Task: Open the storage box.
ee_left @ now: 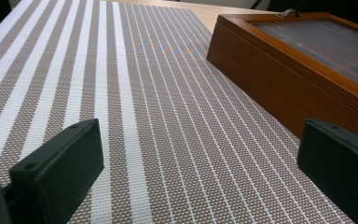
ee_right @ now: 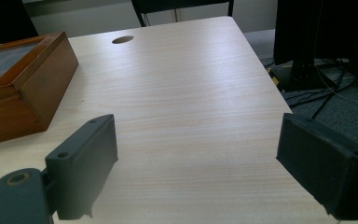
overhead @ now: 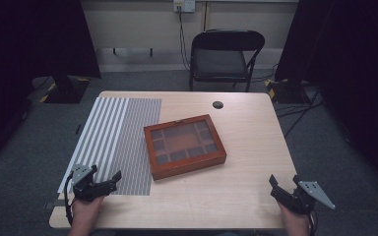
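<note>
A reddish wooden box (overhead: 184,146) with a glass lid over several compartments lies shut in the middle of the table. My left gripper (overhead: 106,173) hovers open over the near end of a striped placemat (overhead: 113,132), with nothing between its jaws. In the left gripper view, the left gripper (ee_left: 200,135) faces along the placemat (ee_left: 144,93), and the box (ee_left: 284,79) is ahead to its right. My right gripper (overhead: 283,180) stands open at the table's near right corner. In the right gripper view, the right gripper (ee_right: 198,128) spans bare wood, with the box (ee_right: 23,79) off to its left.
The light wooden table (overhead: 246,132) has a dark cable hole (overhead: 218,104) near its far edge, seen as the hole (ee_right: 122,39) in the right gripper view. A black folding chair (overhead: 226,54) stands behind the table. Cables and dark stands sit on the floor at the right.
</note>
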